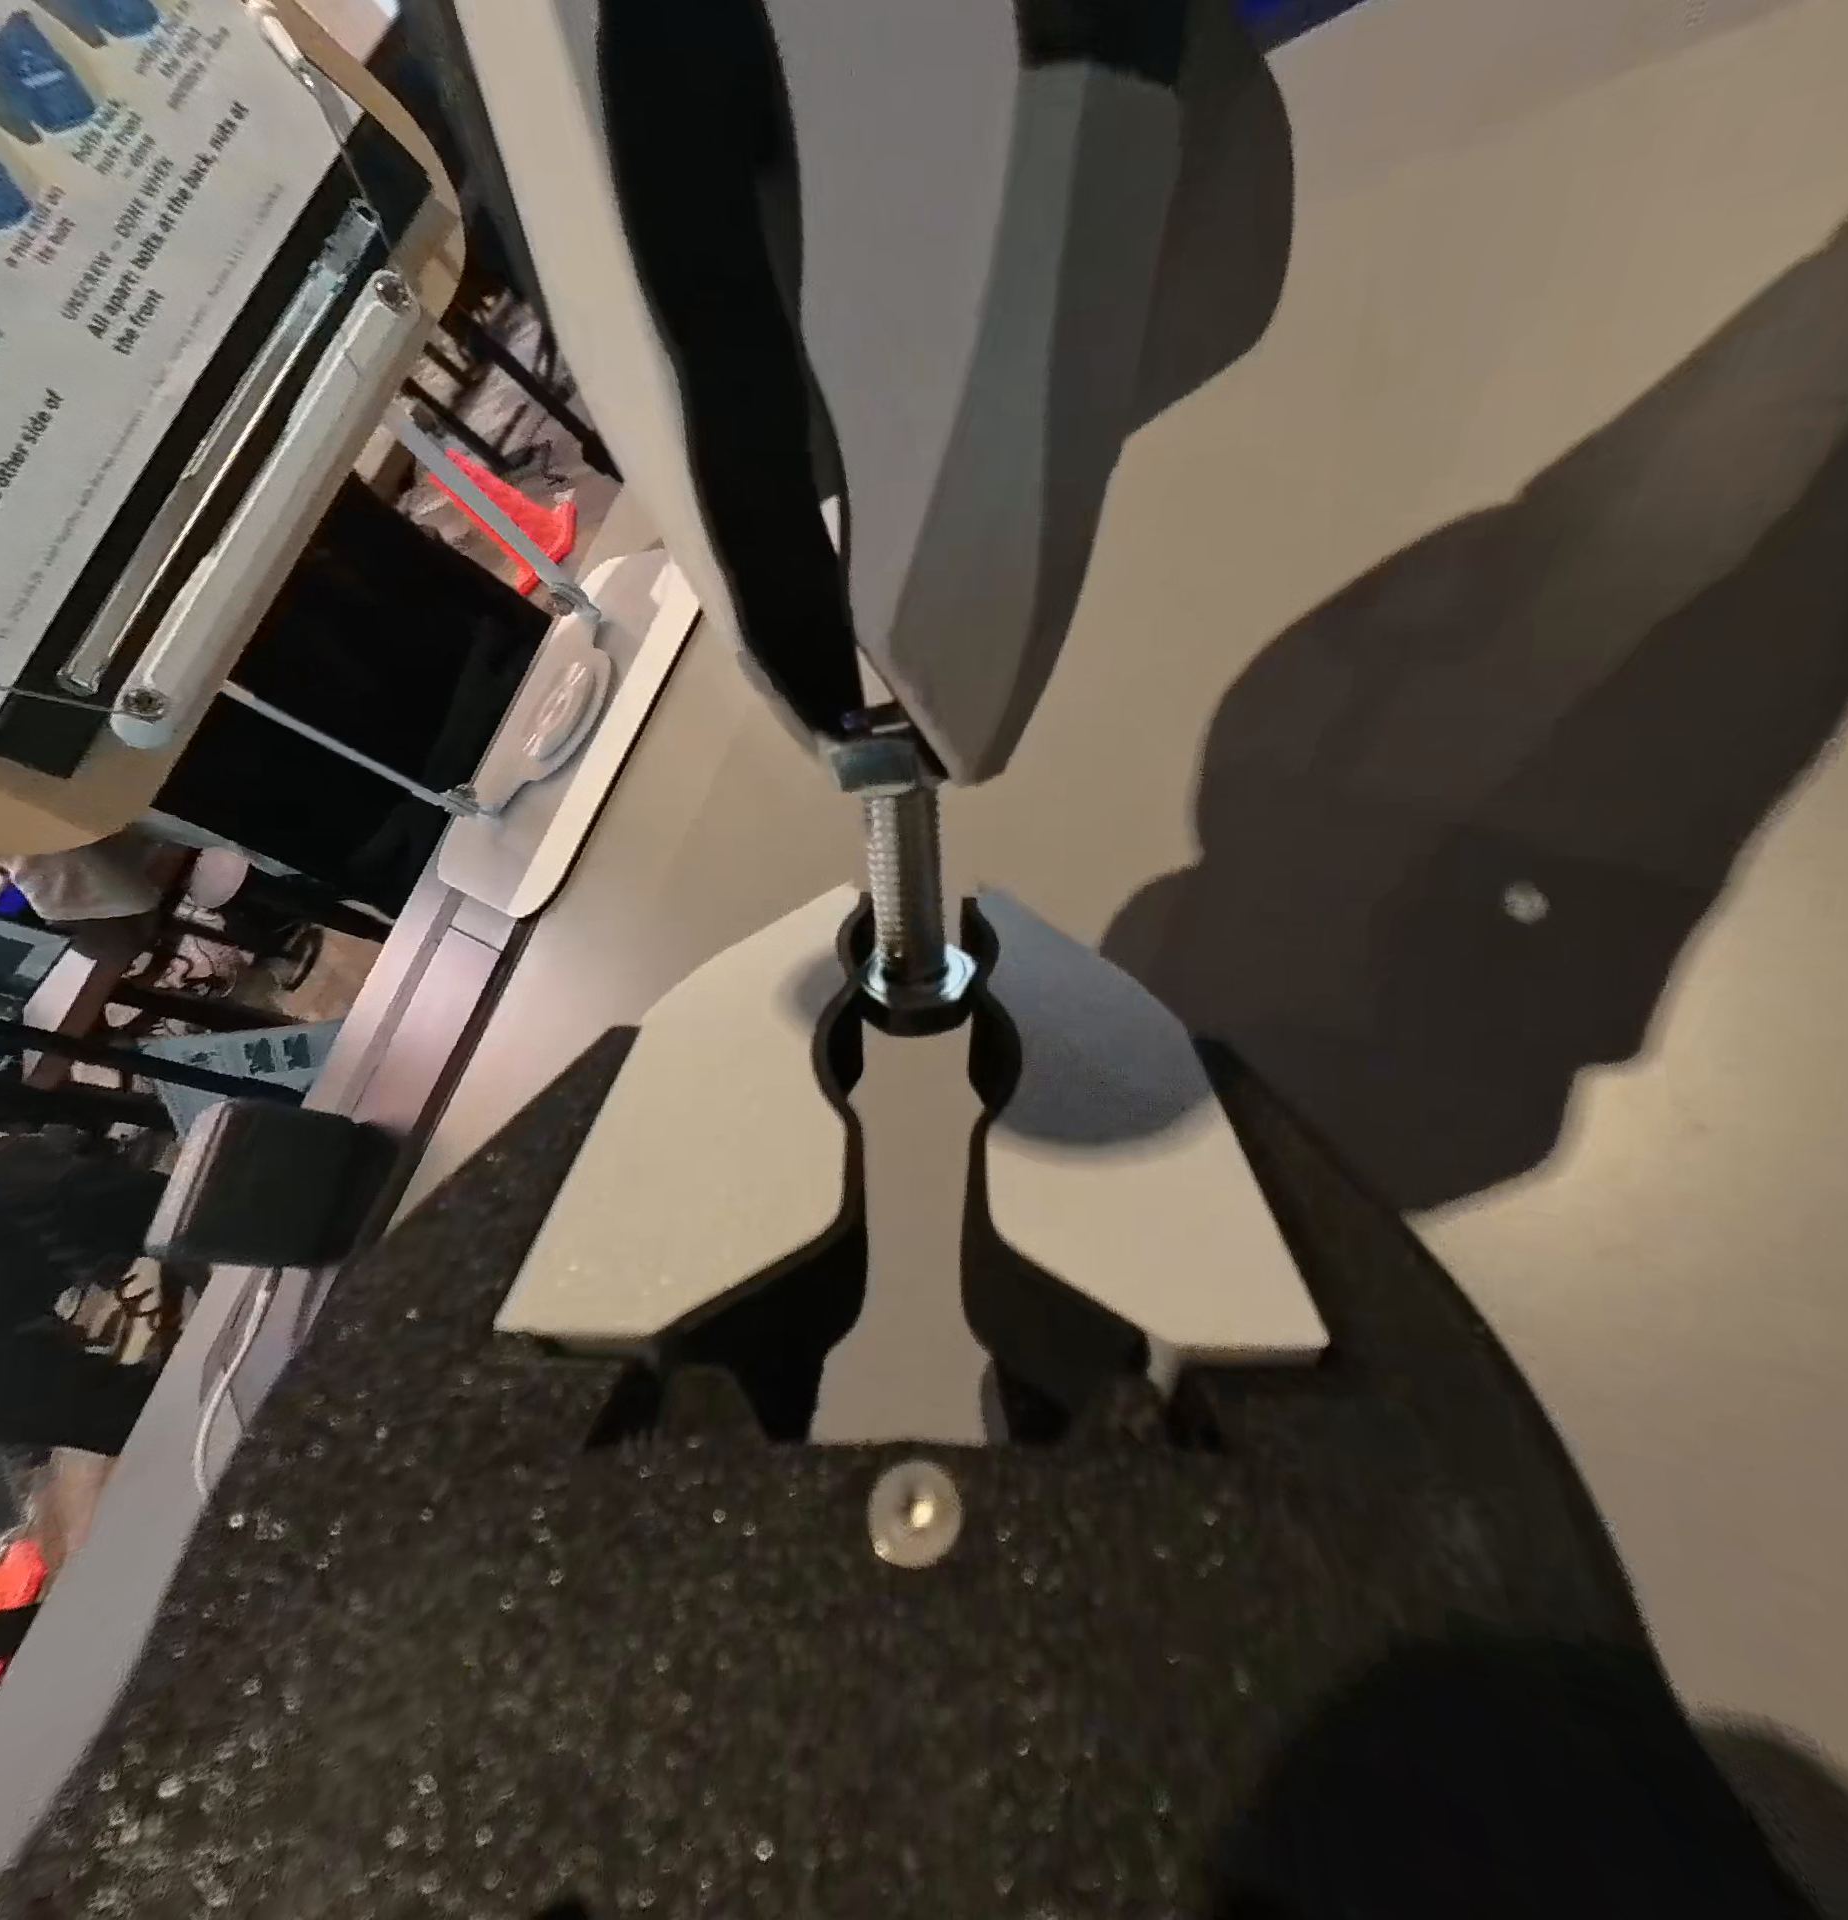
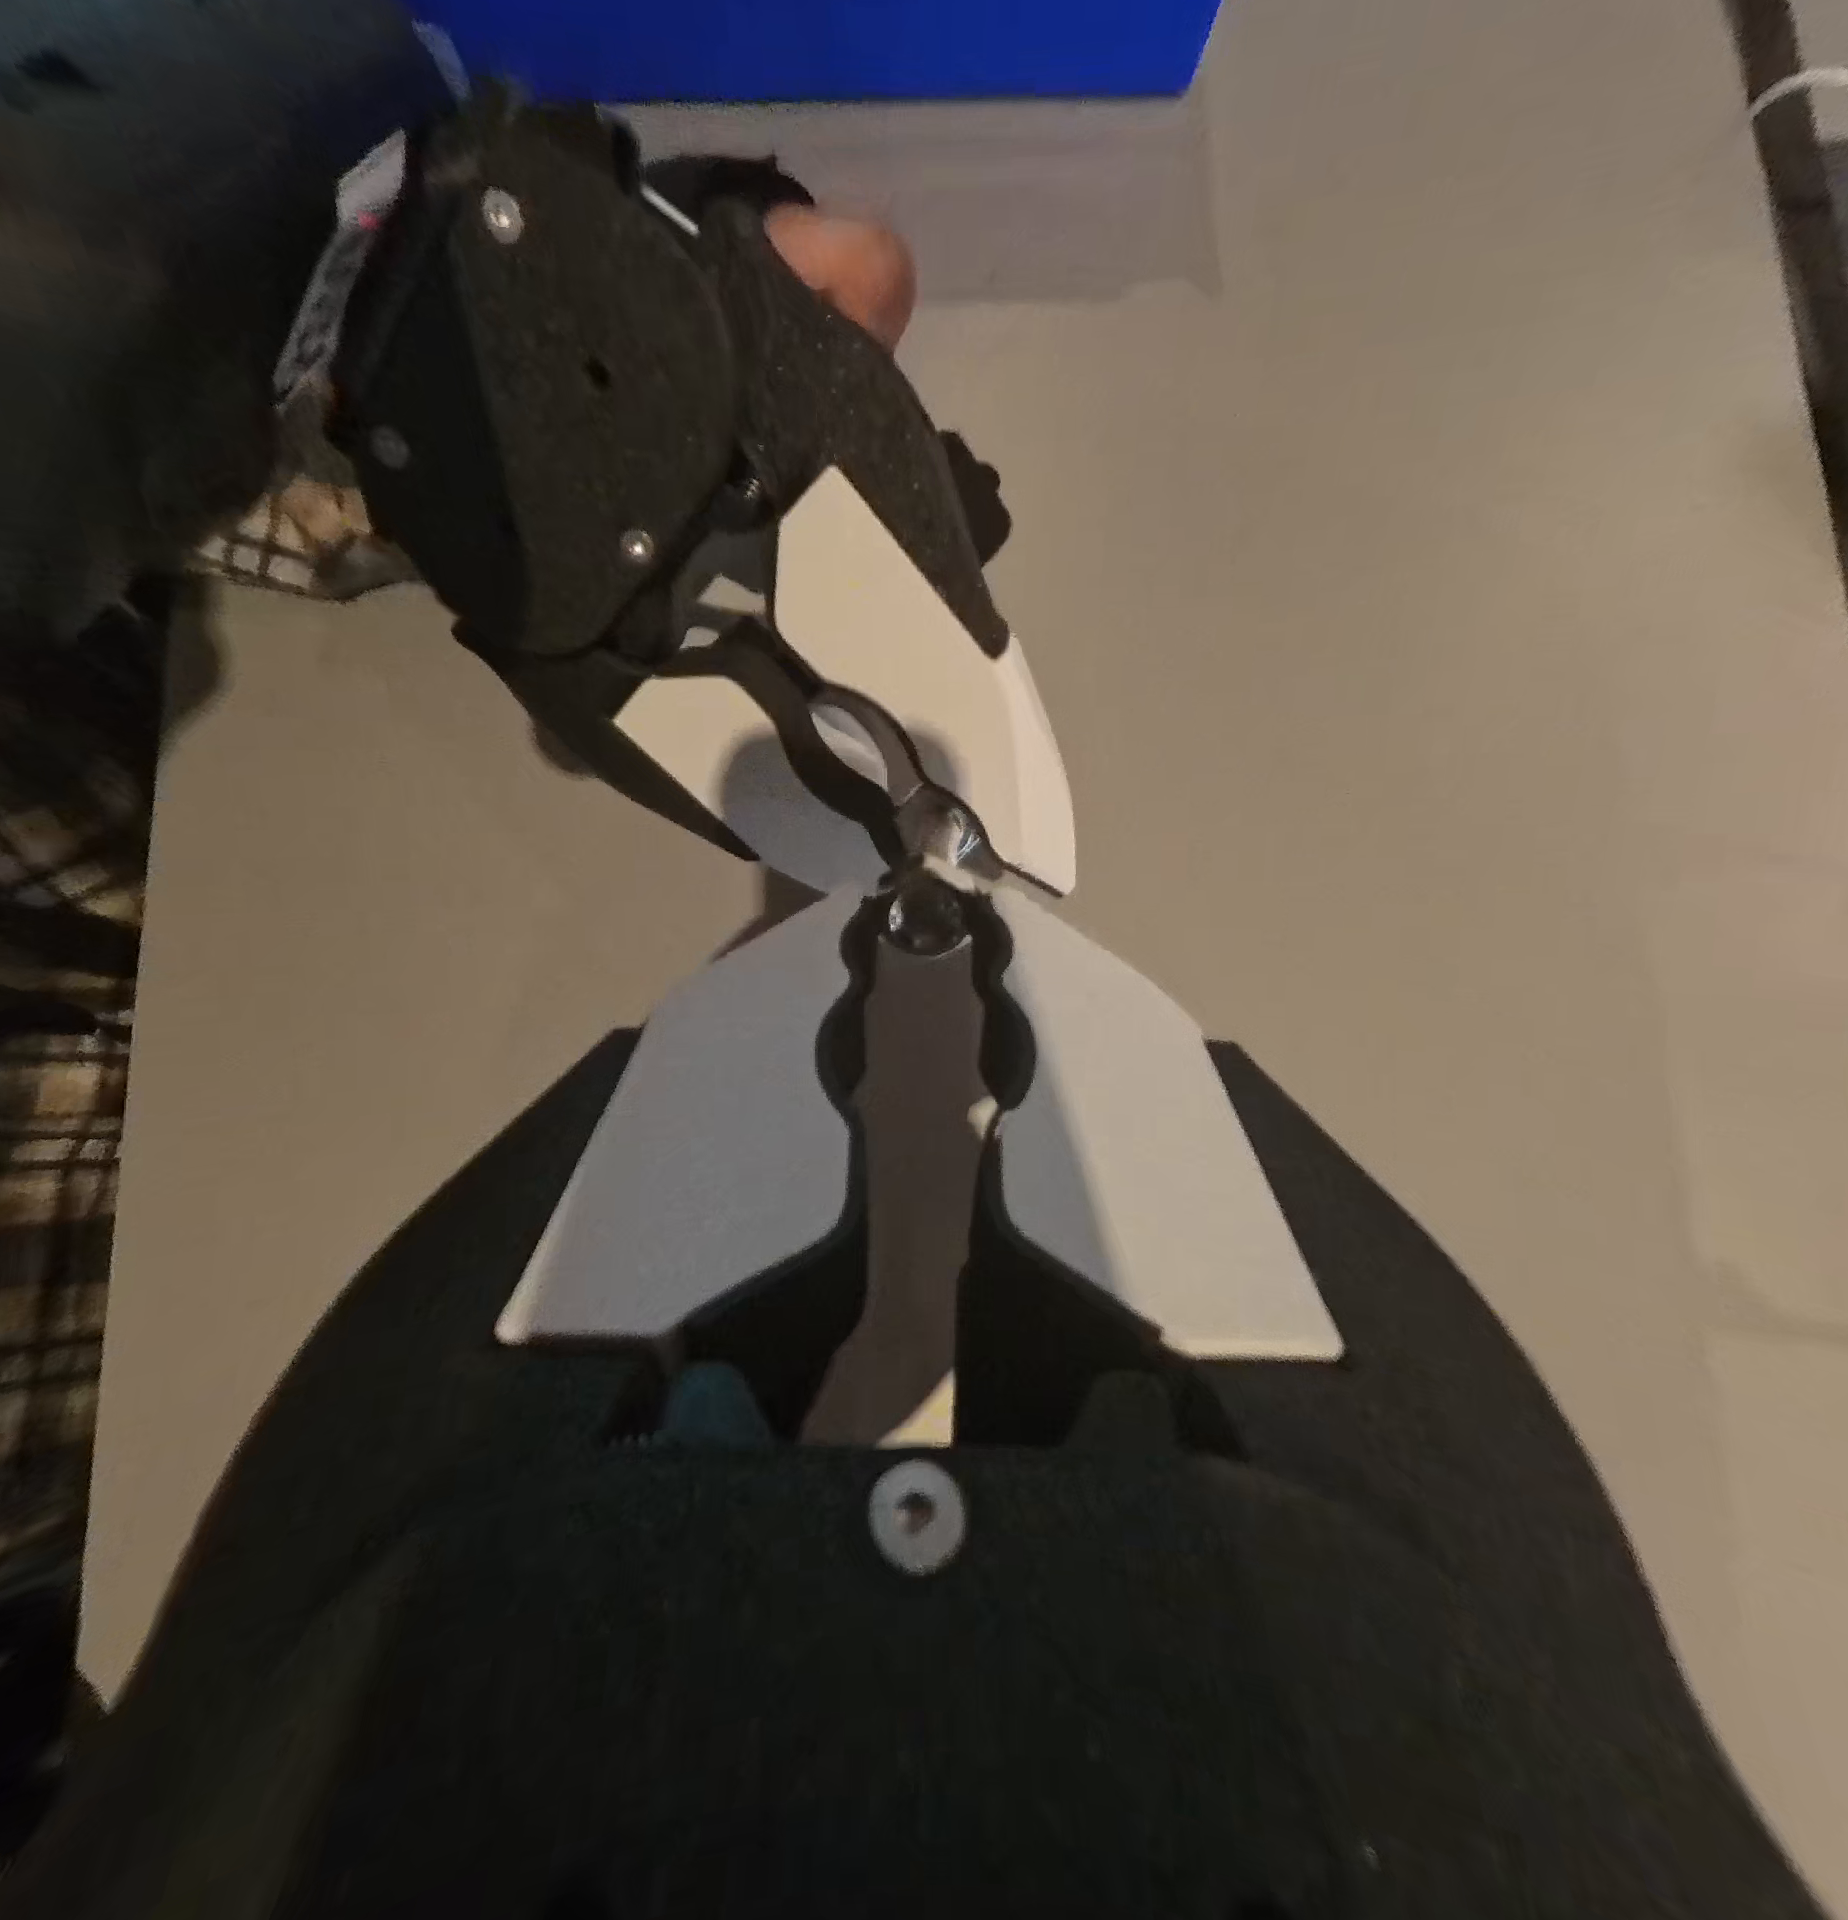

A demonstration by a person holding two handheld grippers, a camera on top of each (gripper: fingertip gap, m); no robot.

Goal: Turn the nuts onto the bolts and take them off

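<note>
In the left wrist view a silver bolt with a threaded shank hangs above the white table, between the two grippers. My left gripper is shut on a hex nut that sits on the shank's near end. My right gripper comes in from above and is shut on the bolt's hex head. In the right wrist view my right gripper holds the bolt end-on, and the left gripper grips the shiny nut just beyond it.
A printed sign board on a stand is at the far left, past the table's left edge. A black clamp sits on that edge. A blue box stands at the back. A plaid sleeve is at the left. The tips of one gripper are about 5 cm away from the tips of the other.
</note>
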